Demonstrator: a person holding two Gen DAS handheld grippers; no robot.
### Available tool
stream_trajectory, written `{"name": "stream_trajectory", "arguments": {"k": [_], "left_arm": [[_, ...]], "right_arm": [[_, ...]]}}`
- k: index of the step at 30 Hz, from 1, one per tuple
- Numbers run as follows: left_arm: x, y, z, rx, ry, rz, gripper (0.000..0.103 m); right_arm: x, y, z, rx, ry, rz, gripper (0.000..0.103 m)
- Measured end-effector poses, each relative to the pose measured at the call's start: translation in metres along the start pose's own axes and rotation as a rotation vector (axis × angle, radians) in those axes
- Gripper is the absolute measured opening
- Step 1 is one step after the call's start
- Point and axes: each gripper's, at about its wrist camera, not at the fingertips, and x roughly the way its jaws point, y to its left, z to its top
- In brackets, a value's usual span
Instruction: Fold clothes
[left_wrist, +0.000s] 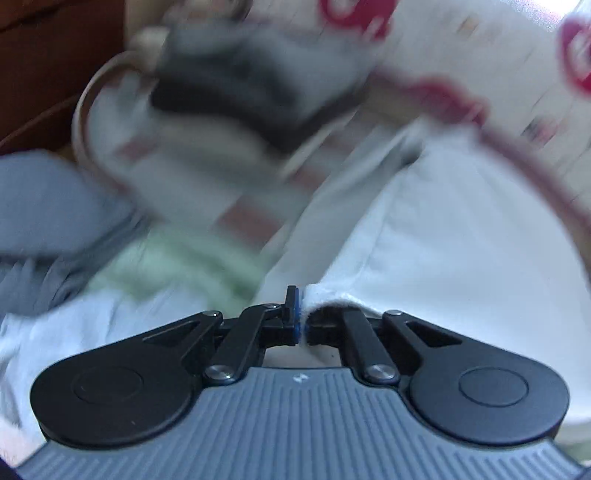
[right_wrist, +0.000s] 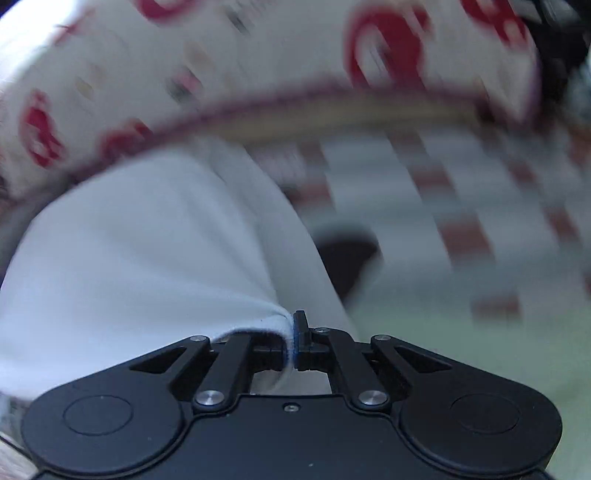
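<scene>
A white garment (left_wrist: 443, 251) fills the right half of the left wrist view, and my left gripper (left_wrist: 301, 314) is shut on a bunched edge of it. In the right wrist view the same white garment (right_wrist: 147, 240) spreads across the left side, with my right gripper (right_wrist: 293, 343) shut on a pinched fold of its edge. Both views are smeared by motion. The cloth hangs stretched away from each gripper.
A white cover with red shapes (right_wrist: 258, 55) lies behind, above a red-and-white checked cloth (right_wrist: 461, 206). A pale green cloth (left_wrist: 177, 269), a grey garment (left_wrist: 48, 206) and a blurred stack of dark and light items (left_wrist: 240, 92) sit to the left.
</scene>
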Motion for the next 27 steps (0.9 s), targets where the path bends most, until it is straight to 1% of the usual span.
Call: {"name": "stream_trajectory", "arguments": {"k": [3, 4, 6, 7, 11, 14, 15, 16, 18, 19, 21, 23, 24, 27], "left_arm": [[-0.014, -0.004, 0.007, 0.013, -0.06, -0.016, 0.003], [-0.02, -0.007, 0.012, 0.033, -0.088, -0.016, 0.003], [-0.021, -0.008, 0.015, 0.042, -0.092, -0.007, 0.004], [-0.021, -0.008, 0.016, 0.042, -0.089, -0.002, 0.004], [-0.007, 0.006, 0.002, 0.01, -0.007, 0.027, 0.004], [0.0, 0.008, -0.006, 0.027, 0.048, 0.071, 0.018], [0.001, 0.01, -0.005, 0.03, 0.048, 0.082, 0.027], [0.001, 0.012, -0.004, 0.032, 0.048, 0.089, 0.031], [-0.003, 0.015, -0.002, 0.023, 0.054, 0.069, 0.036], [-0.006, 0.017, -0.003, 0.011, 0.052, 0.054, 0.04], [-0.011, 0.02, -0.003, -0.005, 0.064, 0.016, 0.042], [-0.02, 0.024, -0.003, -0.026, 0.063, -0.031, 0.043], [-0.028, 0.026, -0.002, -0.035, 0.053, -0.04, 0.043], [-0.05, 0.031, -0.001, -0.069, 0.035, -0.044, 0.05]], "right_arm": [[-0.004, 0.002, 0.007, -0.01, -0.028, 0.03, 0.002], [-0.006, 0.004, 0.011, -0.014, -0.041, 0.042, 0.002], [-0.012, 0.008, 0.015, -0.075, -0.069, 0.046, 0.002], [-0.011, 0.006, 0.014, -0.08, -0.064, 0.049, 0.002], [0.003, -0.005, 0.003, -0.061, 0.005, 0.058, 0.002], [0.012, -0.007, -0.012, -0.047, 0.054, 0.05, 0.002], [0.015, -0.007, -0.017, -0.042, 0.069, 0.048, 0.002], [0.016, -0.007, -0.021, -0.043, 0.093, 0.043, 0.003], [0.019, -0.005, -0.027, -0.05, 0.146, 0.033, 0.008], [0.02, -0.004, -0.03, -0.054, 0.173, 0.028, 0.014], [0.017, -0.001, -0.034, -0.091, 0.218, 0.032, 0.016], [0.005, -0.005, -0.037, -0.11, 0.218, 0.045, 0.033], [-0.001, -0.009, -0.037, -0.107, 0.212, 0.052, 0.033], [-0.018, -0.032, -0.038, -0.049, 0.19, 0.094, 0.033]]}}
